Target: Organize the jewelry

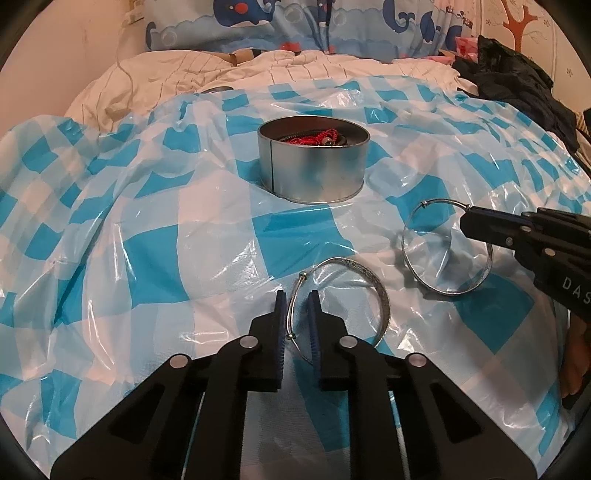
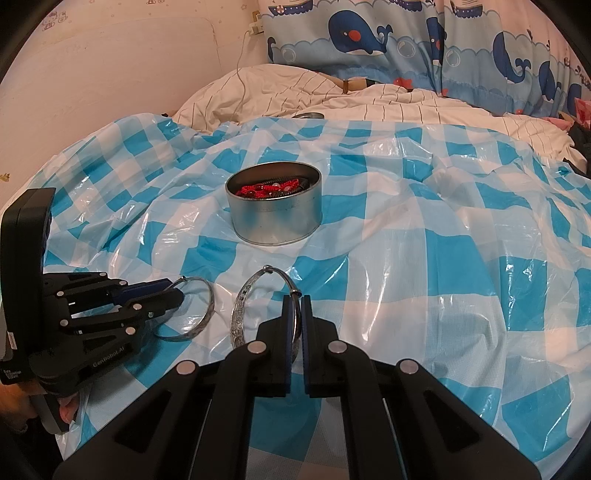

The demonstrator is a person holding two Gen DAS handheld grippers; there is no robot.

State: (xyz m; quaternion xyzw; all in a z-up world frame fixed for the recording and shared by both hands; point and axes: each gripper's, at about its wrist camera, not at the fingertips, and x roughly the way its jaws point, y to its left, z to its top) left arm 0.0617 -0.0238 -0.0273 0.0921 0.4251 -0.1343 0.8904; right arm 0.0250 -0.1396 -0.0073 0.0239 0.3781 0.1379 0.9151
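Observation:
Two silver bangles lie on the blue-and-white checked plastic sheet. My left gripper (image 1: 295, 295) straddles the thin wire side of one bangle (image 1: 364, 275), jaws a little apart, not closed on it; this bangle also shows in the right wrist view (image 2: 210, 299). My right gripper (image 2: 295, 301) is shut on the thin side of the other bangle (image 2: 240, 306), which stands tilted up; from the left wrist view that bangle (image 1: 443, 291) hangs from the right gripper (image 1: 466, 221). A round metal tin (image 1: 314, 166) holds red cord and bead jewelry (image 2: 269, 188) beyond both bangles.
The plastic sheet (image 1: 184, 240) covers a bed with a white striped quilt (image 2: 295, 96). A whale-print curtain (image 2: 406, 44) hangs behind. Dark clothing (image 1: 517, 81) lies at the far right. A wall with a socket and cable (image 2: 255, 27) is at the left.

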